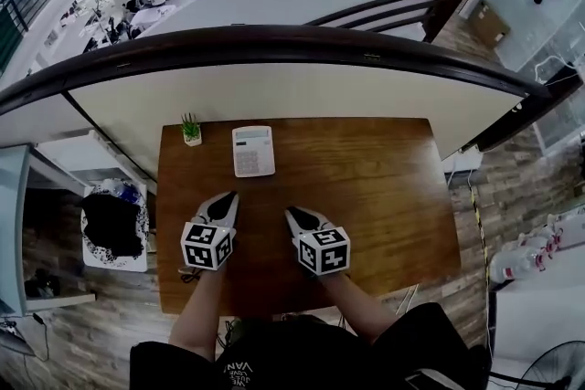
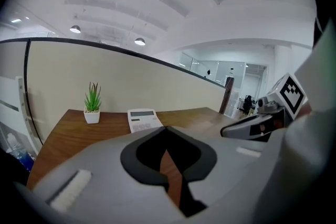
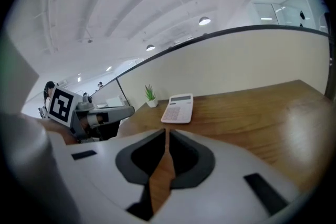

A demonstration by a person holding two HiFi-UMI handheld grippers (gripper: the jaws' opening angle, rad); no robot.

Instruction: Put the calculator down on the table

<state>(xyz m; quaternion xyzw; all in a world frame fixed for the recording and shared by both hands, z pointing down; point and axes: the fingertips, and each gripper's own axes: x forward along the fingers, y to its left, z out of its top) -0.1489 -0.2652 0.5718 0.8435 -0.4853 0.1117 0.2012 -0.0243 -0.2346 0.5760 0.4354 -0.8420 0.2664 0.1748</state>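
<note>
The white calculator (image 1: 253, 151) lies flat on the brown wooden table (image 1: 384, 196), near the far edge and left of centre. It also shows ahead in the left gripper view as the calculator (image 2: 143, 119) and in the right gripper view as the calculator (image 3: 178, 108). Both grippers hover over the near half of the table, well short of it. My left gripper (image 1: 228, 196) has its jaws together with nothing between them (image 2: 166, 128). My right gripper (image 1: 291, 213) points toward the calculator, its tips meeting, and it holds nothing (image 3: 167, 131).
A small potted plant (image 1: 191, 131) stands just left of the calculator at the table's far left corner. A curved cream partition (image 1: 274, 91) backs the table. A bin with a black bag (image 1: 114, 228) sits on the floor to the left, and bottles (image 1: 521, 265) stand to the right.
</note>
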